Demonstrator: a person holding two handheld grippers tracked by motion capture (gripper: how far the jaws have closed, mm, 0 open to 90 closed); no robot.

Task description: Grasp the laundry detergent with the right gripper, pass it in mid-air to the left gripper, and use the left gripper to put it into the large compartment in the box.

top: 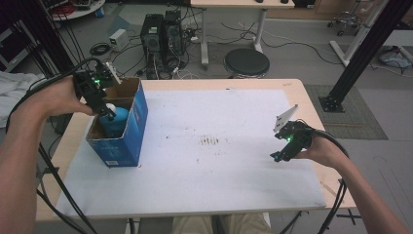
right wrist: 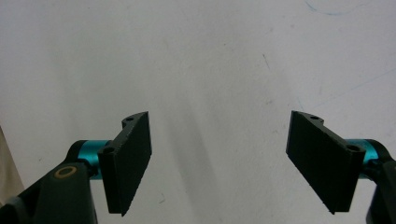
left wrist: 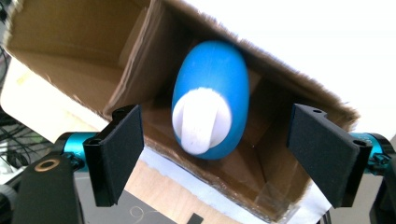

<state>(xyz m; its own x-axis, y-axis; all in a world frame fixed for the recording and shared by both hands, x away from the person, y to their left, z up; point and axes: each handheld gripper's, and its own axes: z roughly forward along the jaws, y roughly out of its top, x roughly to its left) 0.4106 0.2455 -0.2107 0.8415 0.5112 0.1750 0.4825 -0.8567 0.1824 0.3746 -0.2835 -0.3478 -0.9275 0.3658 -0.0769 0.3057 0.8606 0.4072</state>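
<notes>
Plastic, by the look of it — the blue bottle (left wrist: 212, 93) with its white cap (left wrist: 201, 119) stands inside the open cardboard box (top: 139, 122) at the left side of the desk (top: 219, 165), leaning towards one wall. I judge it light and fairly stiff, with a smooth rounded body that could slip between flat pads; nothing about it looks fragile. The best hold seems to be across the narrower shoulder just below the cap, or on the cap itself, since the box walls crowd the wider body and leave little room beside it.

Left tongs (left wrist: 215, 154) hover over the box mouth with the jaws wide apart — the bottle sits in the gap between them in the left gripper view, but neither pad touches it, and nothing is held. Right tongs (right wrist: 219, 163) stand well apart from the box, over bare white desk surface near the right edge, jaws also apart and empty, touching nothing.
</notes>
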